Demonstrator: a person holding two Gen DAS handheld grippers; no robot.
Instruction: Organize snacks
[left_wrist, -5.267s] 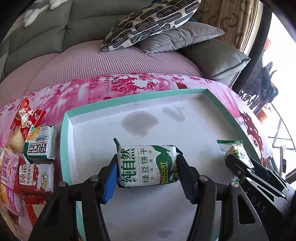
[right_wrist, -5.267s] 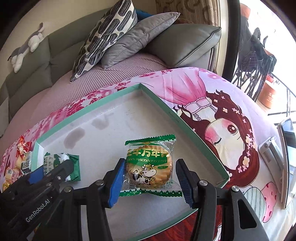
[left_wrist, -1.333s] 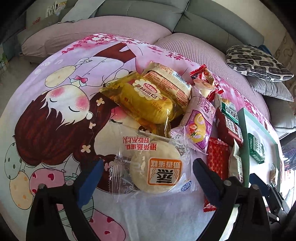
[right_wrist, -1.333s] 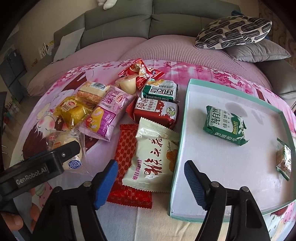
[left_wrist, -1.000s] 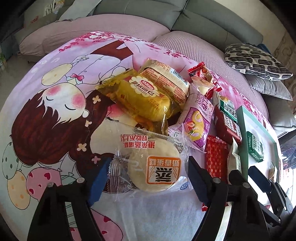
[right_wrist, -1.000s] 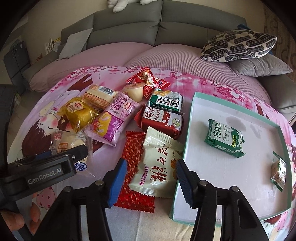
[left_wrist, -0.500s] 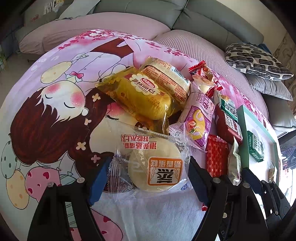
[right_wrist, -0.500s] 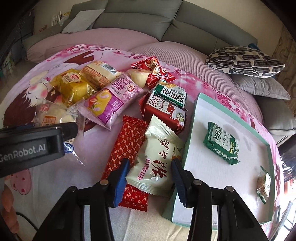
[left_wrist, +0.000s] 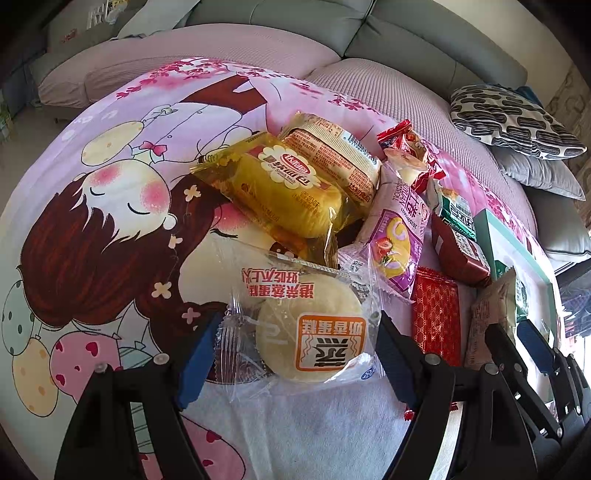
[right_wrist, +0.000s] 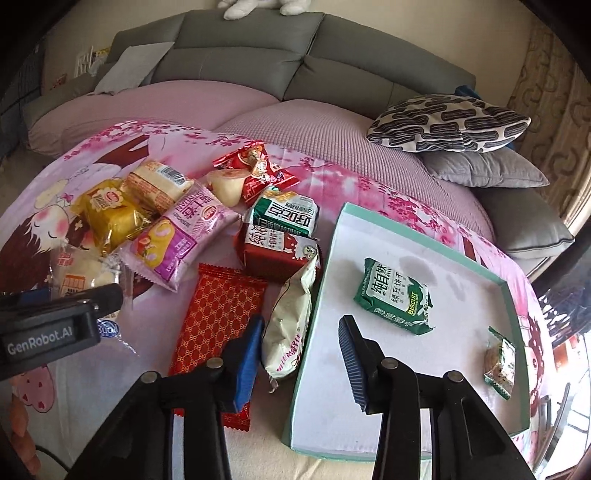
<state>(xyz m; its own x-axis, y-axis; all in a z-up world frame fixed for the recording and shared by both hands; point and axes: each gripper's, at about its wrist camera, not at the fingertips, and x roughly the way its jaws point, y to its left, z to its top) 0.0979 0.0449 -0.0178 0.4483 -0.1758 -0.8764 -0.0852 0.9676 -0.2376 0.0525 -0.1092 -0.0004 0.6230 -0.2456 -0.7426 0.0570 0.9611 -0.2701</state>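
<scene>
Your right gripper (right_wrist: 301, 354) has tilted the cream packet (right_wrist: 290, 319) up on edge against the tray (right_wrist: 317, 306) wall since a second ago, its jaws just closing, the left pad touching the packet and the right one apart inside the tray. Your left gripper (left_wrist: 291, 354) holds its place, jaws clenched on the clear-wrapped cake (left_wrist: 308, 332) lying on the pink cloth (left_wrist: 110, 192) beside the snack pile.

The red patterned packet (right_wrist: 218, 317) is partly covered by the right claw (right_wrist: 301, 354); the plush toy (right_wrist: 255, 5) is cropped by the top edge.
</scene>
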